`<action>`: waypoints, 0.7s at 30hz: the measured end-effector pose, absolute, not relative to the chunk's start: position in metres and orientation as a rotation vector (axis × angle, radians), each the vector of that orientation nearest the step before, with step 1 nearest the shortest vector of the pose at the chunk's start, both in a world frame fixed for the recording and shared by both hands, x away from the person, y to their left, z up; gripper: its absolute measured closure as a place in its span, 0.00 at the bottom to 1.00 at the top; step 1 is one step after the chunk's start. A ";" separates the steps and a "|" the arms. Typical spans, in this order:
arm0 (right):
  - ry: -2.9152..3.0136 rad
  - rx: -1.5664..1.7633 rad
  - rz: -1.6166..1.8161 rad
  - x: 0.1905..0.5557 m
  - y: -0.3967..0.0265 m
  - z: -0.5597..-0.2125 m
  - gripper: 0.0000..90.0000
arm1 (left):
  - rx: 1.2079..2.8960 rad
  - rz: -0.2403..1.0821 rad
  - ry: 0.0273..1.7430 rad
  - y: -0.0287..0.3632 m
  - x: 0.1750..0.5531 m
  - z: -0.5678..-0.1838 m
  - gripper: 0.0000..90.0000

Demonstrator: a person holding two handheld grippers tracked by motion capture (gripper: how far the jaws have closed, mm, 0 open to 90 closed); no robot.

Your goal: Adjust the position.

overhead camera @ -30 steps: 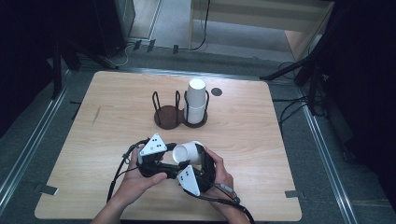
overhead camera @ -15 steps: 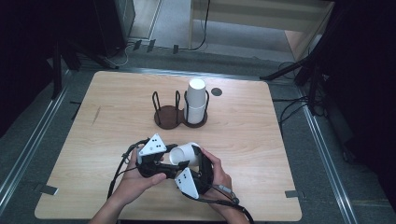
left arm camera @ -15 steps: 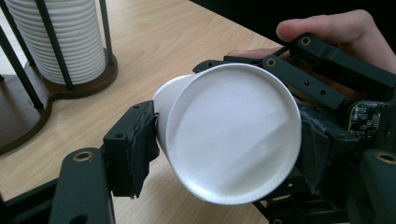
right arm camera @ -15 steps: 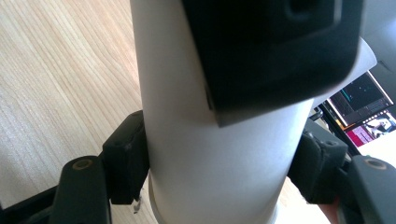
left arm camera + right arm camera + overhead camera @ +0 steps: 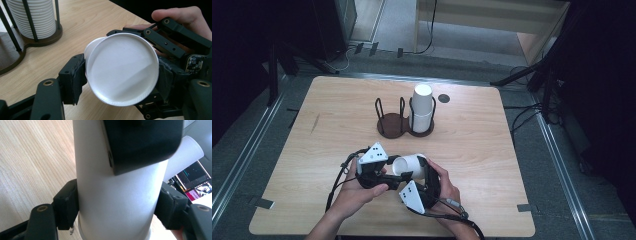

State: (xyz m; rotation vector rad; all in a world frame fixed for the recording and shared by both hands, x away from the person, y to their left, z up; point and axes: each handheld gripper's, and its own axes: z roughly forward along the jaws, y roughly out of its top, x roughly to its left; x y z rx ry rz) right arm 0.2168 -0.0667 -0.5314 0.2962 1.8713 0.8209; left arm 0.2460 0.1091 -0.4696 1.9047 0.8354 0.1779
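**Two claws on one cup, near edge of the table**

On the table point(image 5: 327, 115) the left gripper point(image 5: 379, 172) sits near the front, just left of centre, in the person's left hand point(image 5: 357, 192). Its jaws have just been closing, and in the left gripper view both pads press on the cup point(image 5: 409, 165) near its round base: it is pinching the cup. The cup lies on its side above the wood, its mouth toward the left.

Just right of it, the right gripper point(image 5: 419, 175) in the right hand point(image 5: 444, 187) has its jaws at the same cup. They have just been easing apart; in the right gripper view the pads sit against the cup's wall on both sides, so it also pinches the cup, though I cannot tell how firmly. The left gripper's jaw crosses the cup there.

Farther off, mid-table, stands a dark rack point(image 5: 392, 122): its left ring is bare, its right ring holds a stack of cups point(image 5: 422, 107). A small dark disc point(image 5: 443, 98) lies just right of the stack. Nothing lies between the grippers and the rack.
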 end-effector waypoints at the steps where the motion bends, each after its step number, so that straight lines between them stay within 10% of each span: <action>1: 1.875 0.296 0.820 0.217 -0.067 -0.531 0.29 | 1.905 0.174 0.832 0.110 0.246 -0.470 0.37; 21: 1.885 0.314 0.883 0.213 -0.069 -0.521 0.14 | 1.835 0.201 0.844 0.119 0.249 -0.469 0.40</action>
